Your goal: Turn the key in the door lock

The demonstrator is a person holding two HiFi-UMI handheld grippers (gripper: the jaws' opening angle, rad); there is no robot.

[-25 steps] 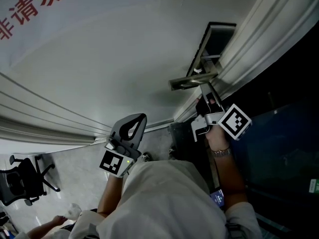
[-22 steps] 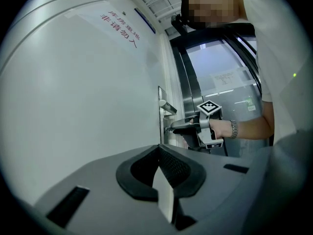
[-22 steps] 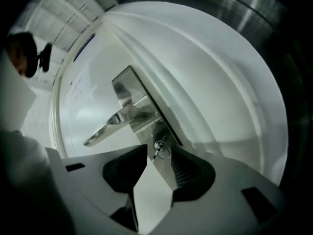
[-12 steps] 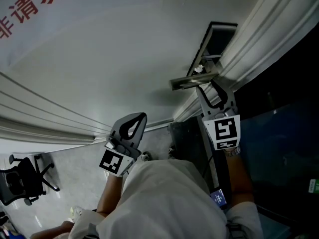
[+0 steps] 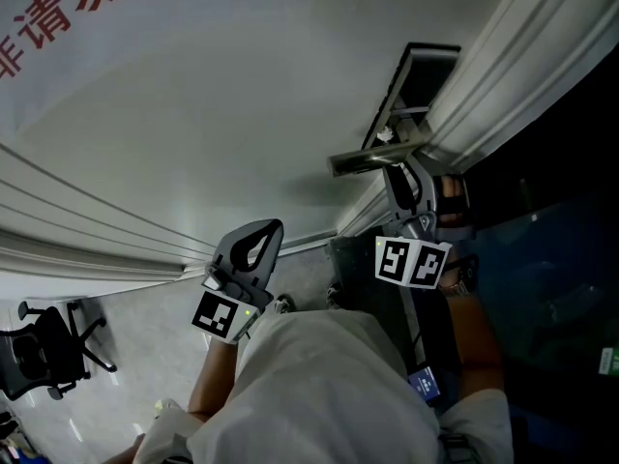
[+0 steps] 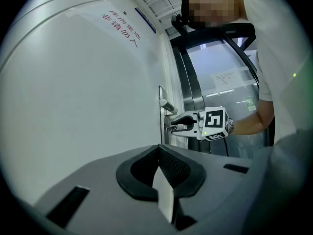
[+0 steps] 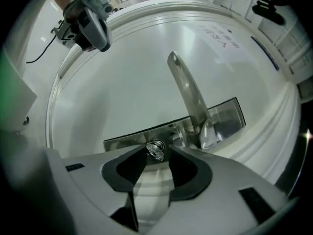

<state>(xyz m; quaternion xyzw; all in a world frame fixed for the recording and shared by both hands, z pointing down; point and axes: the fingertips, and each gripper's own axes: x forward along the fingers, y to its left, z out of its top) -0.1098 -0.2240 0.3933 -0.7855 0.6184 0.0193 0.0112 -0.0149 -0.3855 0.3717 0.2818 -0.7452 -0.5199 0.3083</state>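
A small silver key (image 7: 155, 150) sits in the lock of the steel lock plate (image 7: 225, 116), below the lever handle (image 7: 188, 89) on the white door (image 5: 193, 114). My right gripper (image 7: 155, 153) is at the lock with its jaws open. The key head lies between the fingertips, with gaps on both sides. The head view shows the same gripper (image 5: 401, 177) just under the handle (image 5: 372, 158). In the left gripper view the right gripper (image 6: 178, 124) points level at the door edge. My left gripper (image 5: 271, 228) hovers away from the door, shut and empty.
A dark glass door and frame (image 5: 542, 259) stand to the right of the white door. Red lettering (image 5: 58, 17) is printed on the door. An office chair (image 5: 44, 351) stands on the pale floor at lower left. My own torso (image 5: 319, 385) fills the bottom of the head view.
The right gripper rolled about its own axis at the lock, so its marker cube now faces differently, and its jaws came open round the key. The left gripper stayed put.
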